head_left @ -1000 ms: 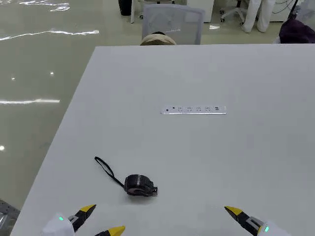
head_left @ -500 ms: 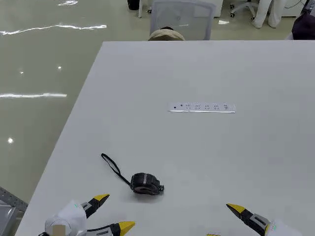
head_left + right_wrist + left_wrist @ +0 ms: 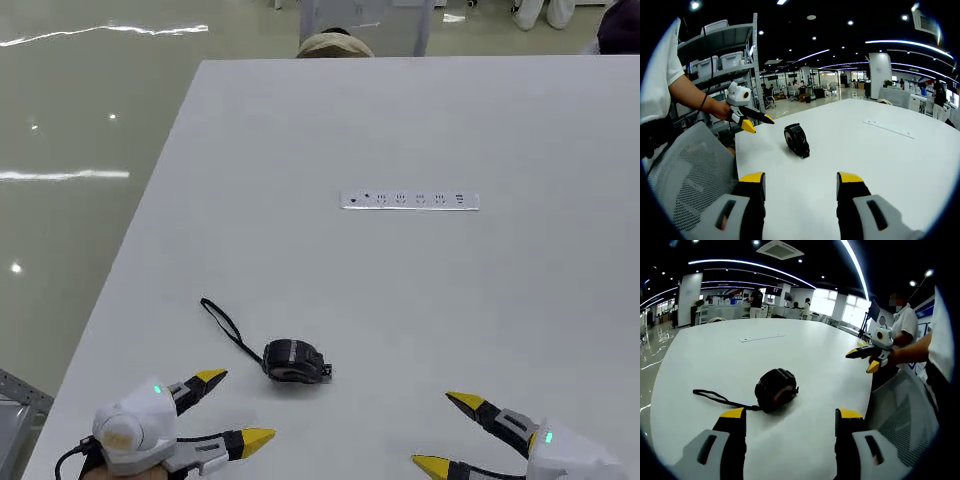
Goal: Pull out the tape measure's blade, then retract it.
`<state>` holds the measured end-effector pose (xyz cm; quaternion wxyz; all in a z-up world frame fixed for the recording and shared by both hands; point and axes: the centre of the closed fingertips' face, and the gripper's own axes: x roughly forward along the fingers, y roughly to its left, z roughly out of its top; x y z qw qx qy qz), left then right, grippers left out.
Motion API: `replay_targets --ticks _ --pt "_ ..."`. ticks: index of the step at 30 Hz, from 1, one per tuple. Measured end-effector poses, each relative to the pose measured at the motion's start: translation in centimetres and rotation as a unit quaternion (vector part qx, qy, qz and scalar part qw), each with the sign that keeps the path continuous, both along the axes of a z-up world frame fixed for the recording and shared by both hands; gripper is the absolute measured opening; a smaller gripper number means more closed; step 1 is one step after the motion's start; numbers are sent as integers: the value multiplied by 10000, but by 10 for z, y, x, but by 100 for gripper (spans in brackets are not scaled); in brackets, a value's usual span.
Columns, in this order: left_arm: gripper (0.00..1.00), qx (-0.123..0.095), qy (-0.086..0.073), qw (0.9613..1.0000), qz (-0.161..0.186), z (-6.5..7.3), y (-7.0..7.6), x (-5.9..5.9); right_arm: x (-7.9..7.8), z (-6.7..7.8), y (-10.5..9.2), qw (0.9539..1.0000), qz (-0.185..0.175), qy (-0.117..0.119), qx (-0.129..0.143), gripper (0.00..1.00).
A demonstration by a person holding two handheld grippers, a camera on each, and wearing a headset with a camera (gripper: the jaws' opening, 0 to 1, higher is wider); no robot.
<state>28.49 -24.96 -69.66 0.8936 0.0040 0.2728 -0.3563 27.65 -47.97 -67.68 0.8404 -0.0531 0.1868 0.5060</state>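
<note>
A black tape measure (image 3: pixel 293 359) lies on the white table (image 3: pixel 400 120), its black wrist strap (image 3: pixel 225 321) trailing to the left. The blade is fully inside. My left gripper (image 3: pixel 233 408) hovers open near the table's front left, a short way from the tape measure (image 3: pixel 775 388), which lies ahead between its jaws. My right gripper (image 3: pixel 448 433) is open at the front right, apart from the tape measure (image 3: pixel 796 139). The right gripper (image 3: pixel 862 359) appears in the left gripper view, and the left gripper (image 3: pixel 757 122) in the right gripper view.
A white power strip (image 3: pixel 410 201) lies flat mid-table, beyond the tape measure. A chair back (image 3: pixel 362 22) stands at the table's far edge. The table's left edge drops to a shiny floor (image 3: pixel 70 150). A mesh chair (image 3: pixel 685 165) is near the person.
Both grippers have come further into the head view and nearer the tape measure. The head camera has tilted down. The tape measure has not moved on the table.
</note>
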Motion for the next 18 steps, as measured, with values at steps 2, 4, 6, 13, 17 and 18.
replay_targets --ticks 2,4,6,13,17,18 --pt "71 -13 7 10000 -59 0 0 3 2 -1 1 10000 22 1 3 57" --pt "71 2 27 9999 -111 -2 0 6 3 -3 2 10000 55 5 -14 57" --pt "71 6 52 9998 -168 -3 -2 8 5 -6 2 10000 84 27 -31 57" --pt "71 66 87 9993 -355 -10 -4 14 11 -10 5 9999 147 81 32 56" --pt "71 69 102 9992 -390 -11 -5 17 14 -14 7 9998 188 117 22 56" --pt "71 74 109 9991 -401 -11 -5 18 15 -15 8 9997 201 107 21 56"
